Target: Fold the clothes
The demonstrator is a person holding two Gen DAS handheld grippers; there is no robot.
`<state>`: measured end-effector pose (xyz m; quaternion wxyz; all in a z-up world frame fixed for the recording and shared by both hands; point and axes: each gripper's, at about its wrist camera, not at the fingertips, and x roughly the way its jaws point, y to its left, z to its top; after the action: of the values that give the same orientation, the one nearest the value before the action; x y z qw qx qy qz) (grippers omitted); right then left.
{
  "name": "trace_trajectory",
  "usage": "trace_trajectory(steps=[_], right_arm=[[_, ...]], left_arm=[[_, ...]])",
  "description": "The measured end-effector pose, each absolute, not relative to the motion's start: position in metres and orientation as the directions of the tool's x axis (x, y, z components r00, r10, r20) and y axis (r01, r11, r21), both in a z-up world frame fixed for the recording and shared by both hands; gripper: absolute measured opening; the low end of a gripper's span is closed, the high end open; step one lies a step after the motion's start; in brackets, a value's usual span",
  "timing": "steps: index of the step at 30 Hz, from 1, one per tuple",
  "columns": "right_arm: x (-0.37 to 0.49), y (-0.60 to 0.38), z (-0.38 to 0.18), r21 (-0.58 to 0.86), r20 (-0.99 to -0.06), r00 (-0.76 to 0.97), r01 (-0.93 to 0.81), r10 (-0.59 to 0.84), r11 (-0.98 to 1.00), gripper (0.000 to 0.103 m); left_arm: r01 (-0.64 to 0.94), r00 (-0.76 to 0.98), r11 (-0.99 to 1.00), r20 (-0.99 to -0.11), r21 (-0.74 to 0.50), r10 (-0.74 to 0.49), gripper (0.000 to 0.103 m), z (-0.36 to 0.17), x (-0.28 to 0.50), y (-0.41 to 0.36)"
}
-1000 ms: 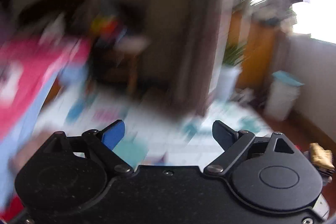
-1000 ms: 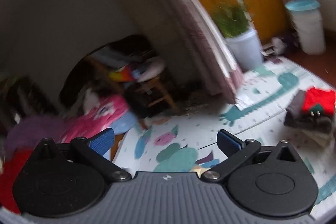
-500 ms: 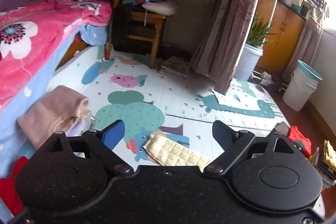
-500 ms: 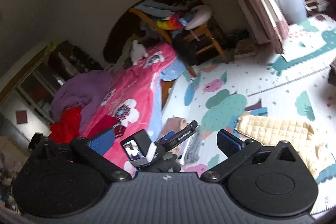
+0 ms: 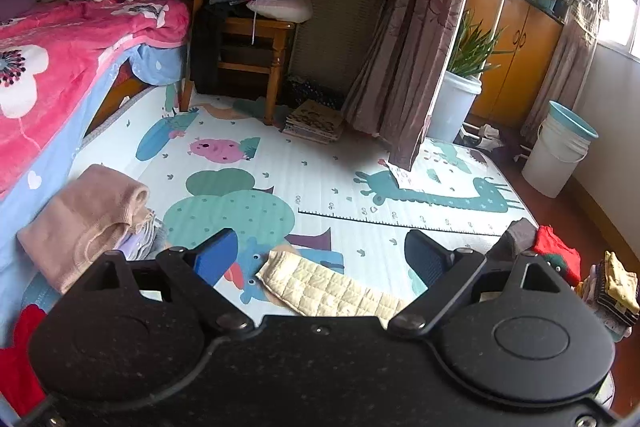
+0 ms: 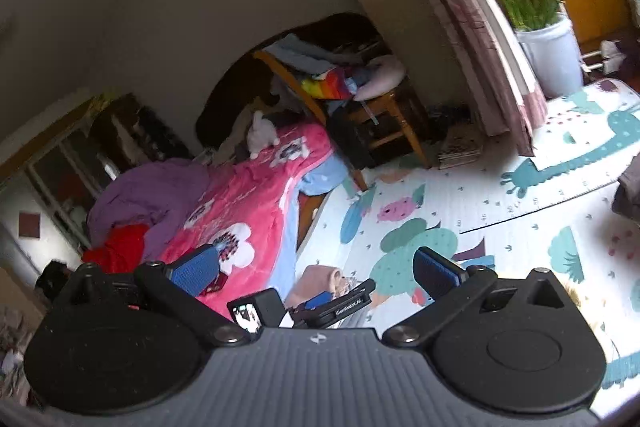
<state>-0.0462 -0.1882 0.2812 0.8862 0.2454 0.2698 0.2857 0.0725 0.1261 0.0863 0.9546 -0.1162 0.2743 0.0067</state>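
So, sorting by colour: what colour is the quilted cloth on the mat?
Pale yellow cloth, clearest in left wrist view.

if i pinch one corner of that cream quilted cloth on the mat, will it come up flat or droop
The quilted cloth will probably droop: it lies limp on the mat with a wavy edge. The padding may keep it from crumpling fully. It looks thin, so likely light; a push would probably bunch it.
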Motion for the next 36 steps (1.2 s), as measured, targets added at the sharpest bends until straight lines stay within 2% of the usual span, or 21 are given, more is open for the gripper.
trace_trajectory(steps=[6, 10, 14, 19, 23, 26, 31, 36], right_arm=[[-0.042, -0.18, 0.276, 0.569, -0.353, 0.681, -0.387, 0.641, 0.725, 0.103], [-0.015, -0.175, 0.245, 0.517, -0.393, 0.691, -0.38, 0.607, 0.767, 0.103], [0.035, -0.176, 0.17, 0.264, -0.504, 0.697, -0.438, 0.51, 0.859, 0.103], [0.089, -0.189, 0.078, 0.02, -0.691, 0.664, -0.377, 0.285, 0.926, 0.103], [0.107, -0.198, 0.028, -0.148, -0.764, 0.629, -0.388, 0.144, 0.91, 0.103], [0.11, -0.199, 0.001, -0.26, -0.778, 0.623, -0.43, 0.076, 0.865, 0.103], [0.125, -0.203, -0.039, -0.282, -0.826, 0.563, -0.461, 0.032, 0.841, 0.103], [0.126, -0.201, -0.072, -0.295, -0.855, 0.519, -0.498, 0.008, 0.816, 0.103]], left_arm=[[-0.058, 0.851, 0.971, -0.519, -0.233, -0.073, 0.091, 0.088, 0.071, 0.129], [-0.049, 0.842, 0.971, -0.533, -0.233, -0.086, 0.091, 0.084, 0.074, 0.125], [0.016, 0.795, 0.979, -0.591, -0.203, -0.135, 0.091, 0.066, 0.078, 0.109], [0.125, 0.735, 0.974, -0.642, -0.19, -0.219, 0.091, 0.044, 0.078, 0.089], [0.216, 0.701, 0.967, -0.668, -0.135, -0.25, 0.091, 0.026, 0.077, 0.075], [0.317, 0.662, 0.945, -0.697, -0.074, -0.277, 0.091, 0.008, 0.073, 0.063], [0.412, 0.567, 0.911, -0.774, -0.029, -0.281, 0.091, -0.029, 0.066, 0.054], [0.474, 0.521, 0.88, -0.813, 0.024, -0.258, 0.091, -0.053, 0.06, 0.043]])
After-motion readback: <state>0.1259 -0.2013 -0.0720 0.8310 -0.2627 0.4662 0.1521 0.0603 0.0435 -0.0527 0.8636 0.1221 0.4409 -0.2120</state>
